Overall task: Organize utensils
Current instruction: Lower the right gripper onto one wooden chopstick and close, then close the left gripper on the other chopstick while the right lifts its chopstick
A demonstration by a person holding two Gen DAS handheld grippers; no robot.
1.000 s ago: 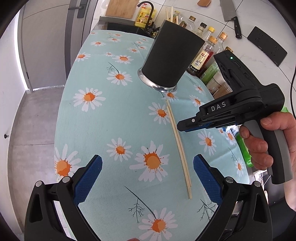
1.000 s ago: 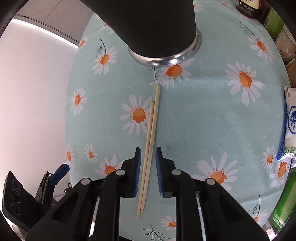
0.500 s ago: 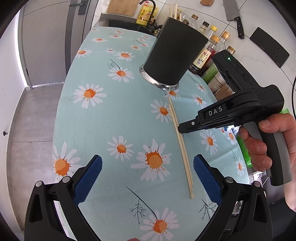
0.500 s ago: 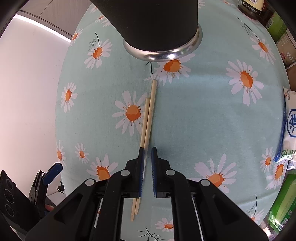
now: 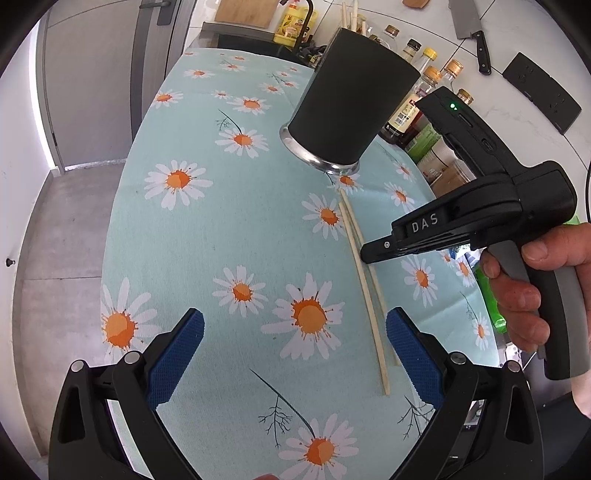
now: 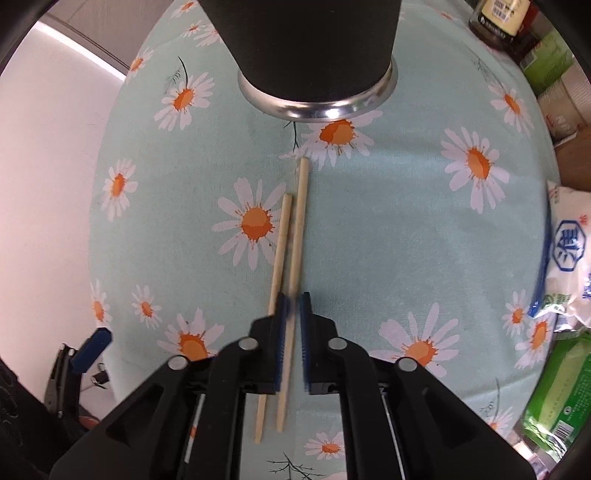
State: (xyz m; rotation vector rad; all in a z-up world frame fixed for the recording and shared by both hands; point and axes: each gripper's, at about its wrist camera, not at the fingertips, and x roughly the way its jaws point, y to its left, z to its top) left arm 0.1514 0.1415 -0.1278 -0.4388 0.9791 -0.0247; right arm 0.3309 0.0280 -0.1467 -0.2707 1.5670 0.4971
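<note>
Two wooden chopsticks (image 6: 291,240) lie side by side on the daisy-print tablecloth (image 6: 388,221), pointing at a tall black utensil holder (image 6: 314,48) with a metal base. My right gripper (image 6: 292,314) is nearly shut with the right chopstick between its blue pads; the left chopstick passes just outside the left pad. In the left wrist view the chopsticks (image 5: 364,280) lie right of centre, the holder (image 5: 351,107) stands beyond them, and the right gripper (image 5: 373,253) hovers over them. My left gripper (image 5: 293,343) is open and empty above the cloth.
Bottles and jars (image 5: 424,88) stand behind the holder at the table's far edge. Food packets (image 6: 565,266) lie at the table's right side. A knife (image 5: 469,22) hangs on the wall. The table's left edge drops to the floor (image 5: 55,240).
My right gripper has closed from slightly open to nearly shut around one chopstick. The left gripper has drifted a little; both chopsticks stay on the cloth.
</note>
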